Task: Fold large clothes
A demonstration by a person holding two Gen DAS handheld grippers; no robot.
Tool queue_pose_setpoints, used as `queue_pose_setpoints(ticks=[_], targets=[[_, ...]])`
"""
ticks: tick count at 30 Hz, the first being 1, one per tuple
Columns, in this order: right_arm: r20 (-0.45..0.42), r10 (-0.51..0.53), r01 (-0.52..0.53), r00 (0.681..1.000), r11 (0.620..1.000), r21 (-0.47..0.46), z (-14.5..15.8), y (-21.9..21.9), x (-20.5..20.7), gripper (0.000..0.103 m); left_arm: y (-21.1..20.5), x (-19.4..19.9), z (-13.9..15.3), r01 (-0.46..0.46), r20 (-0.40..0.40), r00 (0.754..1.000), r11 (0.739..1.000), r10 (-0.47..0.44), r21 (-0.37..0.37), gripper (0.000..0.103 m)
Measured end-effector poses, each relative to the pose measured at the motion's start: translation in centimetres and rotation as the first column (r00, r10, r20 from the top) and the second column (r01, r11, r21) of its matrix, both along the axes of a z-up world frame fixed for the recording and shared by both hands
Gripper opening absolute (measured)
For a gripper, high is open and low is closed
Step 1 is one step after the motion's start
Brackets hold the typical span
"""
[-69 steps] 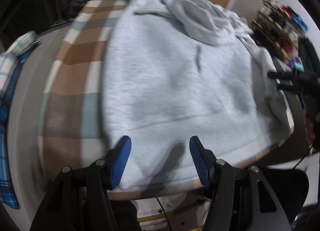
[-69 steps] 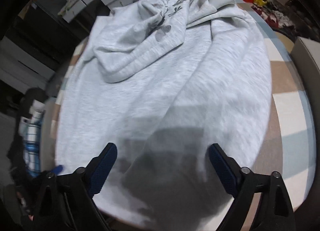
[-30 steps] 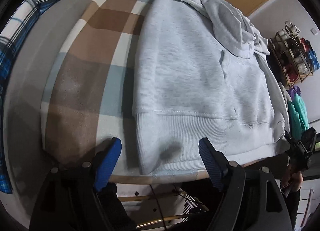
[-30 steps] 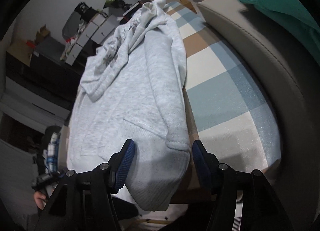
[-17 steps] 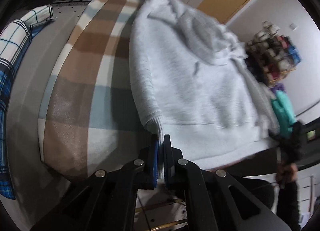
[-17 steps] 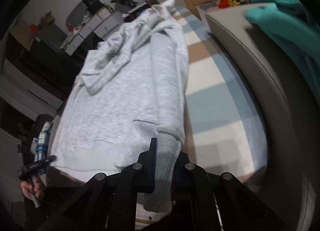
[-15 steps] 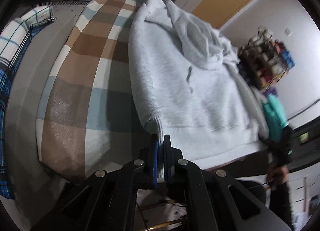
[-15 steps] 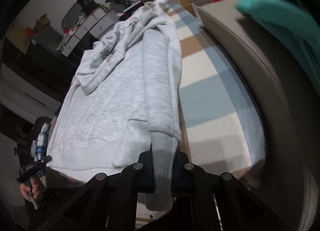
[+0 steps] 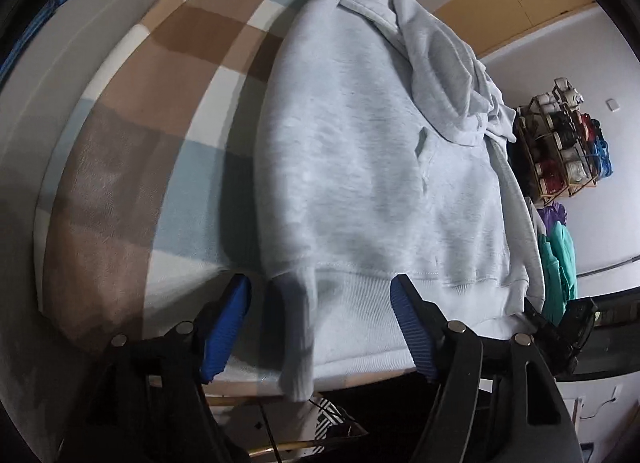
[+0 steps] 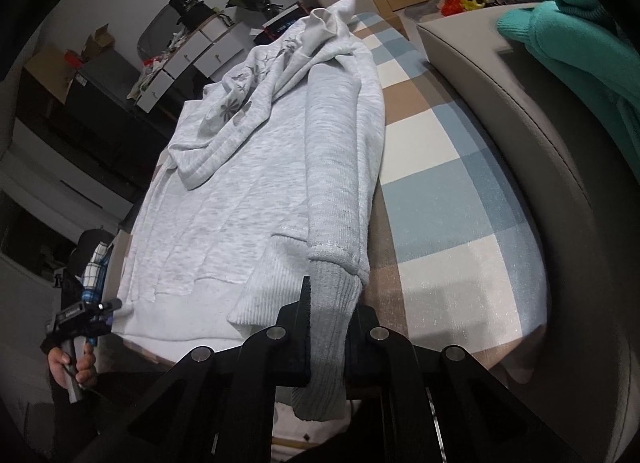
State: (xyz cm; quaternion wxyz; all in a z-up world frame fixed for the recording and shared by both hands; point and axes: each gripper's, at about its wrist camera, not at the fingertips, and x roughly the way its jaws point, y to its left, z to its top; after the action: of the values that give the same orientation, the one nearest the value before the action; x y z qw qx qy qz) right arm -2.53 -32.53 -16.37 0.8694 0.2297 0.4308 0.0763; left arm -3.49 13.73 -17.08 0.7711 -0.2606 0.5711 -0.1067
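A checked blanket [image 9: 132,167] in brown, pale blue and cream squares covers the counter [image 10: 560,199], whose grey padded edge shows beside the blanket. A light grey hoodie [image 9: 360,167] lies flat on the blanket, its ribbed hem at the near edge and its hood bunched at the far end.

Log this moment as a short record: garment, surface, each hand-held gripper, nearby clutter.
garment: light grey hooded sweatshirt, laid flat, hood at the far end, ribbed hem at the near edge
surface: brown, blue and white checked blanket
left hand-held gripper: jaws have just been opening; blue pads apart, ribbed sleeve cuff hangs between them, not pinched
right hand-held gripper: shut on the other ribbed grey cuff
clutter: teal knitted garment on the grey upholstered edge at right
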Motion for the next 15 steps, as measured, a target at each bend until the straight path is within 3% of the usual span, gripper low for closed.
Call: queue_pose_setpoints(ticks=[2, 3, 4, 5, 6, 10, 14, 15], targets=[[0.001, -0.003, 0.003, 1.000, 1.000, 0.014, -0.2, -0.1, 0.0, 0.010, -1.0, 0.2, 0.2, 0.046, 0.038, 0.998, 0.998, -0.048, 0.045, 0.067], [0.000, -0.005, 0.005, 1.000, 1.000, 0.017, -0.2, -0.1, 0.0, 0.010, -1.4, 0.2, 0.3, 0.055, 0.064, 0.996, 0.995, -0.061, 0.082, 0.062], [0.005, -0.009, 0.009, 1.000, 1.000, 0.020, -0.2, -0.1, -0.1, 0.010, -1.7, 0.3, 0.2, 0.063, 0.066, 0.995, 0.990, -0.072, 0.126, 0.040], [0.012, -0.016, 0.016, 1.000, 1.000, 0.024, -0.1, -0.2, -0.2, 0.010, -2.0, 0.2, 0.2, 0.061, 0.079, 0.994, 0.976, -0.079, 0.211, 0.012], [0.020, -0.022, 0.021, 1.000, 0.999, 0.036, -0.1, -0.3, -0.4, 0.010, -1.9, 0.2, 0.0, 0.061, 0.070, 0.994, 0.970, -0.080, 0.237, 0.006], [0.050, -0.035, 0.033, 0.998, 0.999, 0.043, 0.0, -0.8, -0.9, 0.009, -0.3, 0.1, -0.4, 0.055, 0.046, 0.997, 0.981, -0.065, 0.186, 0.004], [0.067, -0.076, 0.074, 0.995, 0.997, 0.029, 0.0, -0.8, -2.2, 0.008, 1.2, -0.2, -0.1, 0.022, 0.007, 1.000, 0.998, -0.023, 0.058, 0.001], [0.066, -0.076, 0.074, 0.995, 0.997, 0.032, 0.0, -0.7, -2.4, 0.008, 1.2, -0.6, 0.2, 0.021, 0.011, 1.000, 0.998, -0.021, 0.063, 0.001]])
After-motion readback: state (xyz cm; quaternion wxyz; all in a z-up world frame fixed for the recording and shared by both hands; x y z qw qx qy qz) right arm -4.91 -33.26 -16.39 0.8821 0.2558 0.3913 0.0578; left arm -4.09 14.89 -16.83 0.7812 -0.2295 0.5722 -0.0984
